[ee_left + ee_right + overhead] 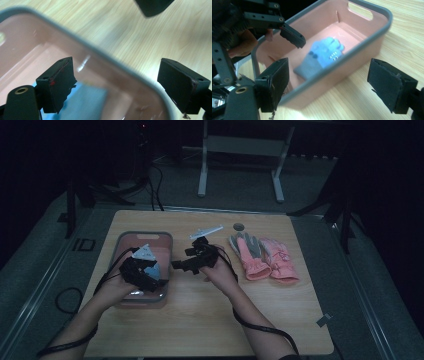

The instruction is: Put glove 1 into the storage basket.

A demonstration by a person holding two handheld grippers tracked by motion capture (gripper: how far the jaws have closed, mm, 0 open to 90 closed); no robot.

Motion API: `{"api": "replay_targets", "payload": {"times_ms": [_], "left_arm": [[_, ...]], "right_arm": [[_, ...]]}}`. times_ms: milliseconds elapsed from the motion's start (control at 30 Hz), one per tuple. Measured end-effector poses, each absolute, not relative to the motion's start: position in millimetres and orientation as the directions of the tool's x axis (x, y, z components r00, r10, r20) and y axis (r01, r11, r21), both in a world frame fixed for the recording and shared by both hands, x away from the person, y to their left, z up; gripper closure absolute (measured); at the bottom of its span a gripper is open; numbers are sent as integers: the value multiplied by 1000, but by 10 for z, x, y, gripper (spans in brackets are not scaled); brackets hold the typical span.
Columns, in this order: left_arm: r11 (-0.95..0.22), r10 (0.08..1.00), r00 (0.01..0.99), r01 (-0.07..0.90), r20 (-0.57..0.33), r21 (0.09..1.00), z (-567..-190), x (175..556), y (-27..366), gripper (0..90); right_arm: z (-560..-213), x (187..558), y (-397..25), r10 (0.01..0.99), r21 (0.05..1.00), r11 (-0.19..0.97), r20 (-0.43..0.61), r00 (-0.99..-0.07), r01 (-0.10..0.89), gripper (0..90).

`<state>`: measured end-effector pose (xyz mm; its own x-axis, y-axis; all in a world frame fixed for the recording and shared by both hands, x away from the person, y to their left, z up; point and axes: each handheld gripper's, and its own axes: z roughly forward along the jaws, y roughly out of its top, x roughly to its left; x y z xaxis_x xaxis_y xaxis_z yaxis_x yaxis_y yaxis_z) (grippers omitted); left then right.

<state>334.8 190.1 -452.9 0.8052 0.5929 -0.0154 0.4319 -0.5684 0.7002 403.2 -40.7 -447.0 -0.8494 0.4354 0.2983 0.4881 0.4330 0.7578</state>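
A pink bin with a grey rim (169, 251) stands on the left part of the wooden table. Inside it lies a blue and grey glove (324, 53), seen blurred between my left jaws as the glove (85, 105). My left gripper (156, 277) hangs open over the bin's right side, and in its own view the gripper (116, 72) straddles the rim (105, 53). My right gripper (175, 265) is open just right of the bin and points at it; its jaws (327, 72) hold nothing. Two pink gloves (265, 257) lie side by side to the right.
A small dark round mark (239, 226) sits near the table's far edge. A piece of grey tape (323, 320) lies at the front right corner. A white metal frame (240, 165) stands on the floor beyond the table. Bare wood (200, 320) spans the front.
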Motion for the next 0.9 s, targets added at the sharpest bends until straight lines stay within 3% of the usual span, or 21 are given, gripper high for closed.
{"api": "replay_targets", "payload": {"times_ms": [400,900], "left_arm": [[-514,542,838,393,-66,762,-4605,3213,1356,143],[-544,472,879,348,-64,763,-4767,3041,908,143]], "right_arm": [[-4637,3928,-966,500,723,499,209,-840,477,143],[-4801,3783,-1437,517,737,465,225,-826,491,146]]}}
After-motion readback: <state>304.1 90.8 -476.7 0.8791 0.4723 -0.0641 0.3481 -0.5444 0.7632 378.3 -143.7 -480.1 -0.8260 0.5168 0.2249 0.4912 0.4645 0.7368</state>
